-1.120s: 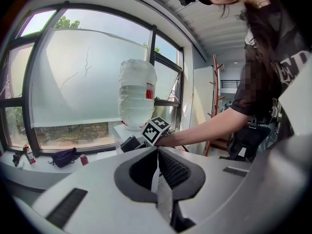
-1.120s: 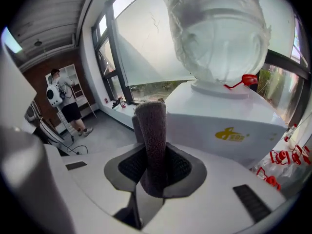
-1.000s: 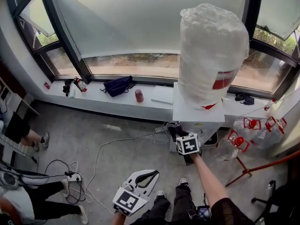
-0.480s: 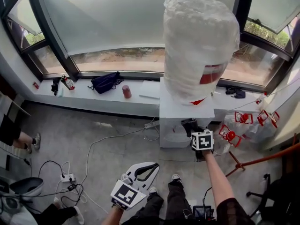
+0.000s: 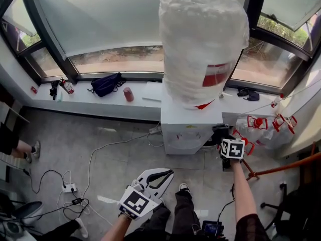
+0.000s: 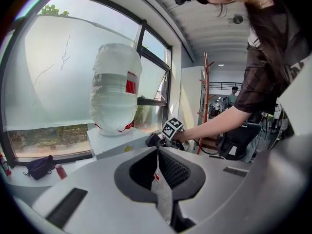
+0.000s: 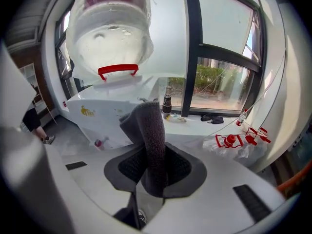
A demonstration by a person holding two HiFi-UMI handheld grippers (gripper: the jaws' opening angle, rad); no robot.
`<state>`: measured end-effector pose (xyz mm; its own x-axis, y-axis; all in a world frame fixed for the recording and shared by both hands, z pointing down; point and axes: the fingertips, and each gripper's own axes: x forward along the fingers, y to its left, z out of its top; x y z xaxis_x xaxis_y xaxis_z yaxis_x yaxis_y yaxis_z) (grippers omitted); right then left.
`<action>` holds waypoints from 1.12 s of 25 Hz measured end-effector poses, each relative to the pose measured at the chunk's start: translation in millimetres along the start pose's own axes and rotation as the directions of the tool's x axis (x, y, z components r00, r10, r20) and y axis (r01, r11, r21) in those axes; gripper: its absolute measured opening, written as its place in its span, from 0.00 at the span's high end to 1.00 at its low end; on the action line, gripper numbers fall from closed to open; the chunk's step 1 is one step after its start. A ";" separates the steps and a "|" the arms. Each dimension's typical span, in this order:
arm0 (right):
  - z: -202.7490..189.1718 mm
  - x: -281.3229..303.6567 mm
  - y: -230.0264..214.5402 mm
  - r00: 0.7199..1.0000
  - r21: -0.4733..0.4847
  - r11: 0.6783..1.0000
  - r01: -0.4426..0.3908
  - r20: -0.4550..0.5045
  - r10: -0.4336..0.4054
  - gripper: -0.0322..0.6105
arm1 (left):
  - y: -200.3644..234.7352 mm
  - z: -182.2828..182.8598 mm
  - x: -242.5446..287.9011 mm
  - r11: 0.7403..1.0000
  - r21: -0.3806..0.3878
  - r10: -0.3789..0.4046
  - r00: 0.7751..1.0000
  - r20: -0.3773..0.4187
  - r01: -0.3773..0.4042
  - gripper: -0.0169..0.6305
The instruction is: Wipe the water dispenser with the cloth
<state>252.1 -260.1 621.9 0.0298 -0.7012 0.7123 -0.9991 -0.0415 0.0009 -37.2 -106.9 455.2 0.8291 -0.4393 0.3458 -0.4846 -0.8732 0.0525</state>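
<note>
Beside one dispenser [image 5: 186, 130], one cloth [image 7: 148, 130], two grippers [image 5: 165, 176] [image 5: 224, 135]

Water dispenser [image 5: 188, 129] stands just in front of windowsill [image 5: 100, 104]; no gap visible behind. Wrapped bottle [image 5: 203, 44] covers most of its top, so only a narrow rim is reachable. Front and left side open onto bare floor [image 5: 120, 134]; cables [image 5: 98, 157] trail low there. Right side is tight: right gripper [image 7: 152, 162] with cloth [image 7: 146, 126] sits between dispenser and empty bottles [image 5: 263, 127], with orange pole [image 5: 283, 167] slanting near the arm. Left gripper [image 6: 157, 152] sits low over open floor, well apart from dispenser.
</note>
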 end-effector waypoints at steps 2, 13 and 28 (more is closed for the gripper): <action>-3.3 -4.0 -5.1 1.000 -0.007 1.000 0.007 0.000 -0.007 0.79 | 1.7 0.3 5.6 1.000 -0.001 0.001 1.000 0.002 -0.001 0.95; -86.5 12.0 94.7 0.979 -0.122 0.974 -0.189 -0.107 0.176 0.79 | 28.0 -22.7 0.9 0.997 -0.035 0.064 0.998 -0.003 -0.064 0.95; -124.9 110.4 237.9 0.942 -0.180 0.927 -0.329 -0.135 0.308 0.79 | 73.8 -101.3 -28.5 0.977 -0.096 0.184 0.981 -0.067 -0.190 0.95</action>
<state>14.1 -258.5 788.4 -0.2832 -0.5773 0.7659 -0.9414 0.3198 -0.1071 -124.9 -137.5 544.1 0.7052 -0.5775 0.4112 -0.6578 -0.7493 0.0758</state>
